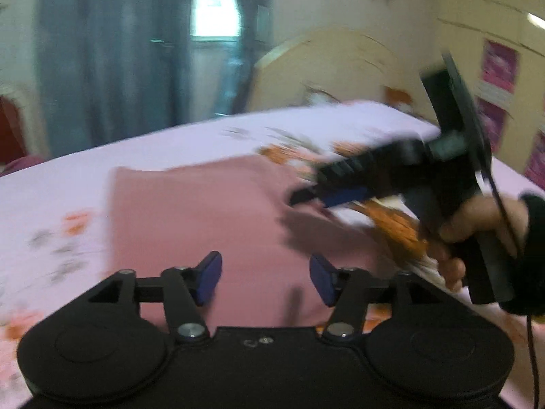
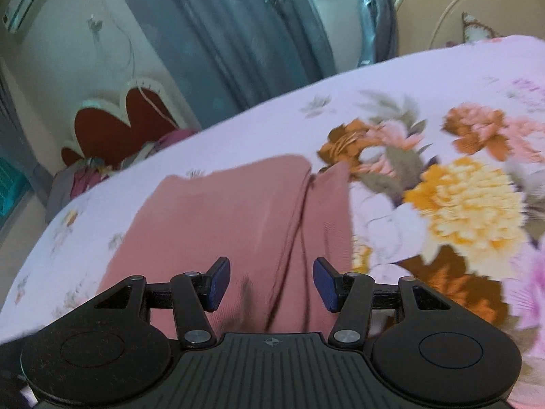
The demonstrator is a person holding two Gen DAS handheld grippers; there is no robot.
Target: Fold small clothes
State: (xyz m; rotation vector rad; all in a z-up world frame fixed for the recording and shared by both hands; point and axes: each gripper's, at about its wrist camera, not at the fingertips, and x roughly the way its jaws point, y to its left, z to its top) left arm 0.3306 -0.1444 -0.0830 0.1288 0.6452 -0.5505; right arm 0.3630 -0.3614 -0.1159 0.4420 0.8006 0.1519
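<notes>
We find no readable text, label, brand or number in either view. Pink posters [image 1: 498, 68] on far wall too blurred to read. Small mark on wall unit [image 2: 27, 0] too small to make out.

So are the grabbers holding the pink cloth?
No. The left gripper and the right gripper are both open over the pink cloth, holding nothing.

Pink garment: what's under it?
The pink garment lies on a floral bedsheet, which shows all around it. Whatever sits directly beneath the fabric is covered.
</notes>
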